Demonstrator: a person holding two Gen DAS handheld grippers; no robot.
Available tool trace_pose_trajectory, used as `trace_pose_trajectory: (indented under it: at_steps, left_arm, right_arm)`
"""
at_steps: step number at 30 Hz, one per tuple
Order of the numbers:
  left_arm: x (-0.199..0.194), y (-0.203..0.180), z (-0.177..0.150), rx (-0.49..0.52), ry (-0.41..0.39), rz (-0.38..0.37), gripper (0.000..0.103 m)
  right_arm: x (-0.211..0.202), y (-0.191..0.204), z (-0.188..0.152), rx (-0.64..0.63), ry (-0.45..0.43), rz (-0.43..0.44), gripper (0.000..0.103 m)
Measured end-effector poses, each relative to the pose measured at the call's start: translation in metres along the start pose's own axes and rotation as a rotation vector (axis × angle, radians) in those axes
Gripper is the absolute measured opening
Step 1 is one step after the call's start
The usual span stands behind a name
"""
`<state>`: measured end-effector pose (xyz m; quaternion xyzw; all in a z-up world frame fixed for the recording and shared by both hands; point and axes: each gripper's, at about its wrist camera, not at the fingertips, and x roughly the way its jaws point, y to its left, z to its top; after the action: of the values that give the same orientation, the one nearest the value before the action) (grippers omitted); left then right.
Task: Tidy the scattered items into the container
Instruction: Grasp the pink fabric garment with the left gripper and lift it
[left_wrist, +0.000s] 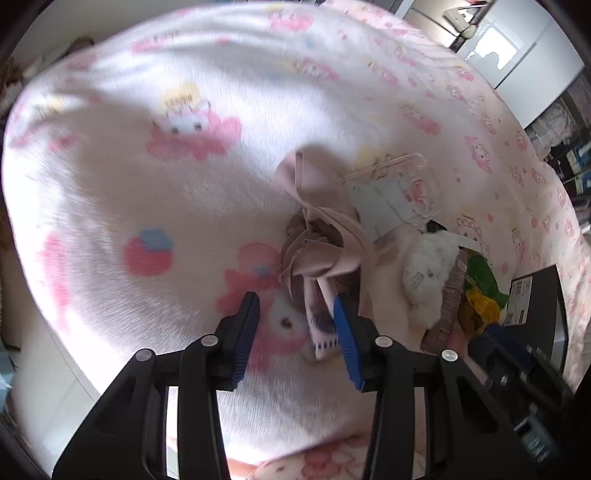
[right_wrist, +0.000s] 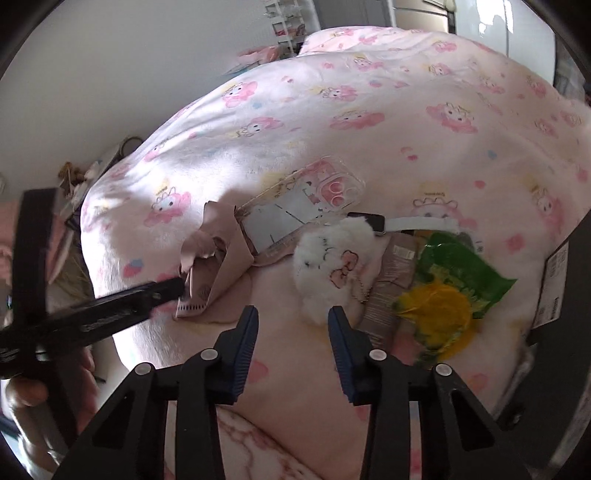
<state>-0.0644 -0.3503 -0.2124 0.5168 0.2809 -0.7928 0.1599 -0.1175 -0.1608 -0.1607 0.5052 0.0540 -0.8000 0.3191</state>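
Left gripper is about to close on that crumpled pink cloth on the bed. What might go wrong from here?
1. The open left gripper straddles only the crumpled pink cloth's lower tip, so the hold may be partial and slip.
2. The cloth overlaps the clear phone case holding a white card; lifting might drag it.
3. The open right gripper hangs close to the white fluffy plush charm and could nudge it into the green and yellow snack packet.

Left wrist camera looks steeply down, close over the crumpled pink cloth (left_wrist: 317, 236) on the bed (left_wrist: 147, 184). Right wrist camera sits farther back, facing across it. Both catch the cloth (right_wrist: 218, 254) and phone case (right_wrist: 314, 195).
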Motion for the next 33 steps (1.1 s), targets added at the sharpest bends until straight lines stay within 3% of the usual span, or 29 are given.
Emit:
trace_pose_trajectory:
  at_steps: [4,6,8,11,16,18,22,24,27,29,31,32,33]
  left_arm:
    - [0.023,0.005,0.012,-0.043,0.076,-0.083,0.04]
    - [0.028,0.003,0.014,-0.056,0.103,-0.086,0.017]
    - [0.024,-0.003,0.013,-0.063,0.111,-0.158,0.008]
    - [0.017,-0.02,0.003,-0.022,0.127,-0.228,0.008]
    - [0.01,-0.054,-0.019,0.054,0.207,-0.353,0.008]
    - [0.002,-0.067,-0.025,0.097,0.206,-0.363,0.009]
    - [-0.01,-0.066,-0.024,0.135,0.155,-0.255,0.018]
    - [-0.012,-0.06,-0.017,0.13,0.123,-0.194,0.032]
    - [-0.011,-0.044,-0.009,0.095,0.096,-0.157,0.045]
    - [-0.007,-0.034,-0.004,0.076,0.073,-0.092,0.051]
    - [0.0,-0.032,0.002,0.073,0.023,0.055,0.056]
    - [0.003,-0.031,0.004,0.075,0.015,0.086,0.056]
    - [0.007,-0.03,0.007,0.069,0.028,0.068,0.058]
  right_arm:
    - [0.014,-0.005,-0.005,0.038,0.041,0.022,0.035]
    - [0.017,-0.005,-0.004,0.062,0.058,0.081,0.035]
    - [0.014,0.0,-0.004,0.034,0.049,0.052,0.035]
    - [0.01,0.004,-0.003,0.001,0.036,-0.013,0.035]
    - [-0.002,-0.006,-0.01,0.045,0.026,-0.048,0.036]
    - [-0.002,-0.009,-0.013,0.037,0.039,-0.089,0.036]
    - [-0.01,-0.013,-0.015,0.013,0.038,-0.159,0.035]
    - [-0.012,-0.013,-0.015,0.008,0.034,-0.168,0.036]
    - [-0.008,-0.014,-0.014,0.014,0.038,-0.134,0.036]
    - [-0.003,-0.014,-0.015,0.038,0.059,-0.087,0.035]
    - [0.002,-0.011,-0.015,0.059,0.088,-0.066,0.035]
    - [0.002,-0.008,-0.014,0.049,0.076,-0.06,0.036]
    - [0.004,-0.005,-0.014,0.033,0.069,-0.061,0.036]
